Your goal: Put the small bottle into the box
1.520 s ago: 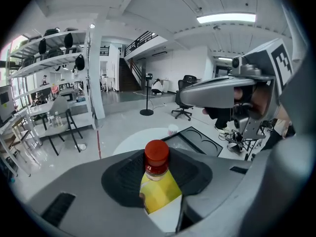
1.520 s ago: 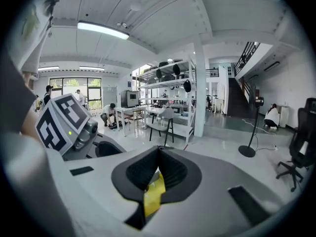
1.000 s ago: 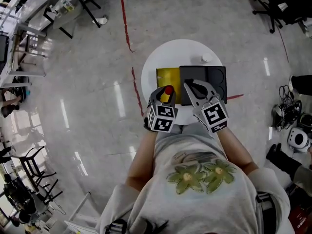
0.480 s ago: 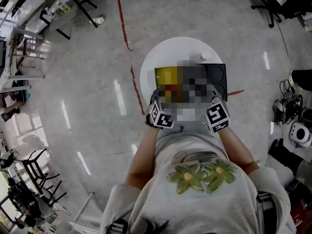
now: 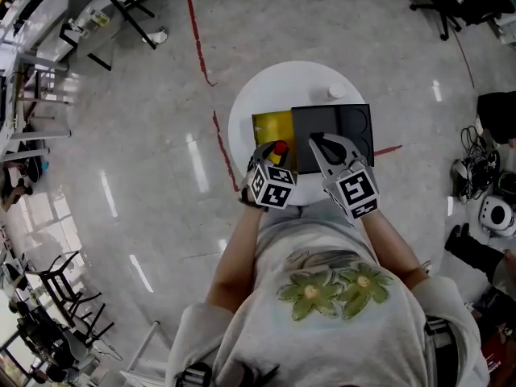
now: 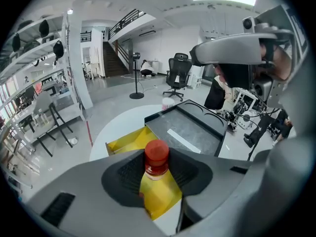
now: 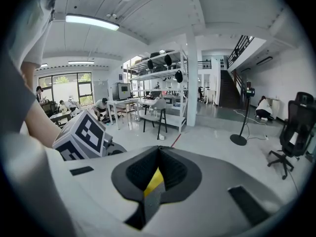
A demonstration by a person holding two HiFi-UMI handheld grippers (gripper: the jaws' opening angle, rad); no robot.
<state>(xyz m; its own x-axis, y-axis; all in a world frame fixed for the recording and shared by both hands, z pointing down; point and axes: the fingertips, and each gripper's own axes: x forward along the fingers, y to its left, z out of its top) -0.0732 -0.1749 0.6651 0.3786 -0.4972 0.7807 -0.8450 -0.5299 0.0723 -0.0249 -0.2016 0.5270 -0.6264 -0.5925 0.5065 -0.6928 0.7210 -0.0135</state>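
The small bottle, yellow with a red cap, stands upright between the jaws of my left gripper, which is shut on it. It hangs over the near edge of the open yellow box on the round white table. In the left gripper view, the yellow box lies just beyond the bottle, with its dark lid flapped open to the right. My right gripper hovers over the lid's near edge. Its jaws are shut with nothing in them.
A small white cup stands on the table behind the lid. In the right gripper view, the left gripper's marker cube is close by at the left. Red tape lines mark the floor. Chairs and shelving stand further off.
Both grippers stay where they were, the bottle still held in the left one. Only the head view has shifted slightly.
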